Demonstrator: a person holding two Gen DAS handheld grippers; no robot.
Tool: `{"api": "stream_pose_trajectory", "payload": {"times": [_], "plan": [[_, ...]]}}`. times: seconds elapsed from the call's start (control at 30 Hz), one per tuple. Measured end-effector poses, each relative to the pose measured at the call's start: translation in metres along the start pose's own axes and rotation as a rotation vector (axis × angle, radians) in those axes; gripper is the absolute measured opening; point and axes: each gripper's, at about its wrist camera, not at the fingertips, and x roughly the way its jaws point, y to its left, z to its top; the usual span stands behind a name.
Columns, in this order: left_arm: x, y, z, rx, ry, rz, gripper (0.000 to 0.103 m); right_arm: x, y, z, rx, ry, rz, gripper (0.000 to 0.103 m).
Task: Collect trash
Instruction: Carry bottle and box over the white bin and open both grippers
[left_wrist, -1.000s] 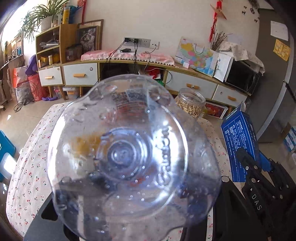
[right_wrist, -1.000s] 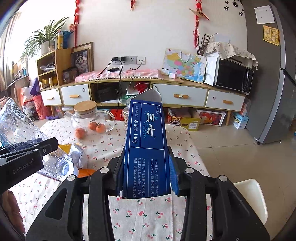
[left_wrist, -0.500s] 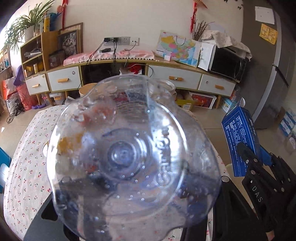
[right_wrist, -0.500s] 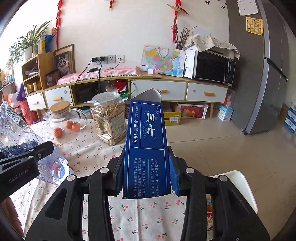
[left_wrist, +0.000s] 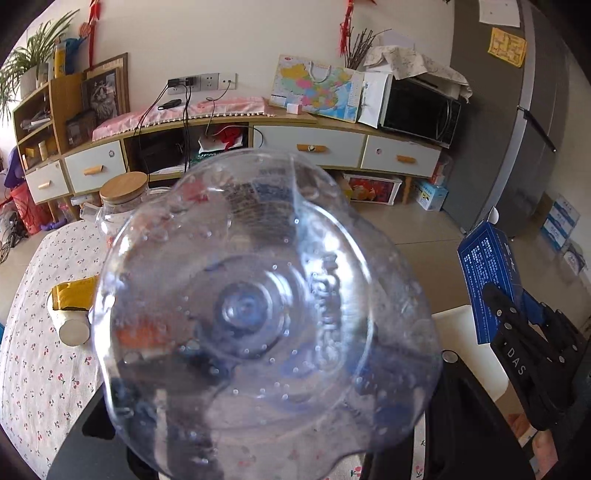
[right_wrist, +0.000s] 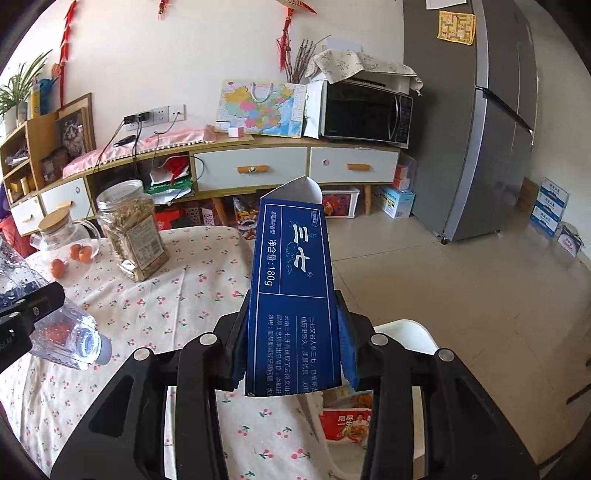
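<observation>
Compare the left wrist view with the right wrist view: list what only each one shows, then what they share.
Only the left wrist view shows the yellow paper cup lying on its side on the tablecloth, and the clear bottle's base filling the frame.

Only the right wrist view shows the glass jar of pale sticks, the bottle's cap end, and the right gripper shut on the blue toothpaste box from behind.

Both show the clear bottle, the toothpaste box, the lidded glass pitcher, the microwave and the fridge.
</observation>
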Motion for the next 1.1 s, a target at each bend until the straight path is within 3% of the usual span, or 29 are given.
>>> {"api": "stream_pose_trajectory", "payload": {"times": [0.3, 0.37, 0.43, 0.57, 0.77, 1.1], "plan": [[0.014, -0.052, -0.005, 0.061, 0.025, -0.048, 0.045, 0.029, -0.061, -0.009, 0.088, 0.124, -0.119, 0.042], [0.017, -0.063, -0.005, 0.067, 0.033, -0.067, 0.045, 0.028, -0.074, -0.009, 0.117, 0.124, -0.148, 0.061], [0.019, -0.074, -0.005, 0.074, 0.039, -0.090, 0.045, 0.023, -0.087, -0.009, 0.137, 0.107, -0.190, 0.072], [0.026, -0.104, -0.006, 0.098, 0.061, -0.156, 0.045, 0.012, -0.118, -0.010, 0.192, 0.076, -0.288, 0.085], [0.040, -0.155, -0.018, 0.161, 0.110, -0.252, 0.045, -0.004, -0.164, -0.016, 0.272, 0.048, -0.397, 0.093], [0.061, -0.217, -0.039, 0.239, 0.180, -0.382, 0.046, -0.020, -0.206, -0.025, 0.358, 0.021, -0.473, 0.095]]}}
